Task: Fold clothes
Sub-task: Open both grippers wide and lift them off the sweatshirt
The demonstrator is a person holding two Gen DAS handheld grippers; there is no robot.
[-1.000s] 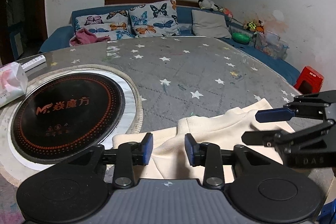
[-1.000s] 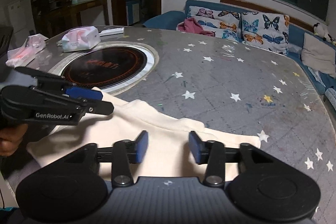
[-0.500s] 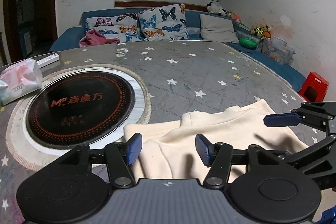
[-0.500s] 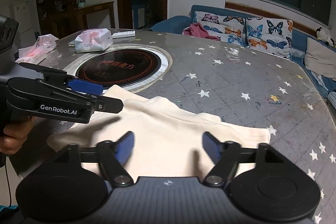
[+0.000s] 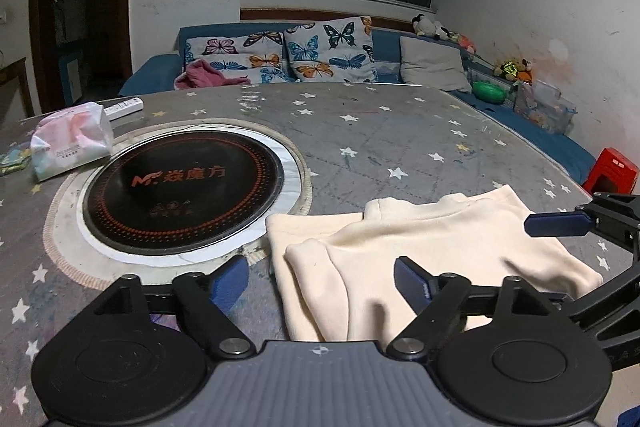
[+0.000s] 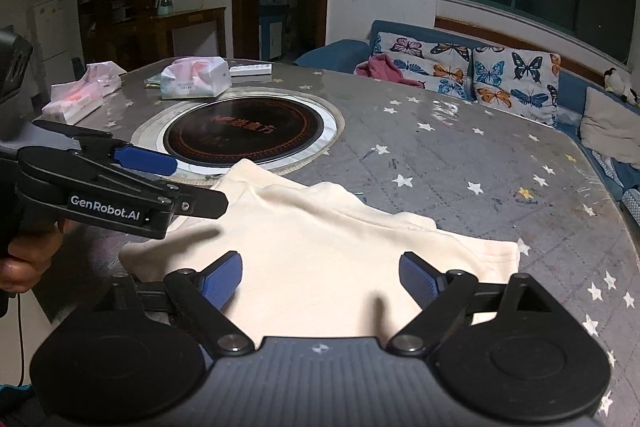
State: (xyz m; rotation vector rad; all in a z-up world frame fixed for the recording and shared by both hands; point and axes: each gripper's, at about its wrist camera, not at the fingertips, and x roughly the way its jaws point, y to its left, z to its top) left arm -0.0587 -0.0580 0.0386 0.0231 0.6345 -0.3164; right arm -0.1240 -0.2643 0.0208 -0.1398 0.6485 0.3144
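Cream sweatshirt [image 5: 436,251] is lying folded on the near part of the star-print table [image 5: 400,131], just right of the round black induction hob [image 5: 184,187] set into the tabletop; its left corner is touching the hob's pale rim; folded sleeve edge is showing at the garment's left side. Left gripper [image 5: 320,281] is hovering above the garment's near-left edge w/ jaws opening, spread wide; cloth is lying below the gap but the blue pads aren't pressing on it. Right gripper [image 6: 320,277] is hovering over the garment's near-right part, jaws likewise opening & spread wide, nothing pinched; in the left view it's showing at the right edge [image 5: 560,227], pads apart. In the right view a hand [image 6: 24,259] is gripping the left gripper's handle [image 6: 172,183]. Tissue pack [image 5: 72,143] is sitting at the table's far left beside the hob, a white remote [image 5: 124,107] just behind it; second tissue pack [image 6: 84,95] is lying further left. Blue sofa [image 5: 384,43] w/ butterfly cushions [image 5: 328,51] & a pink garment [image 5: 208,75] is standing beyond the table.
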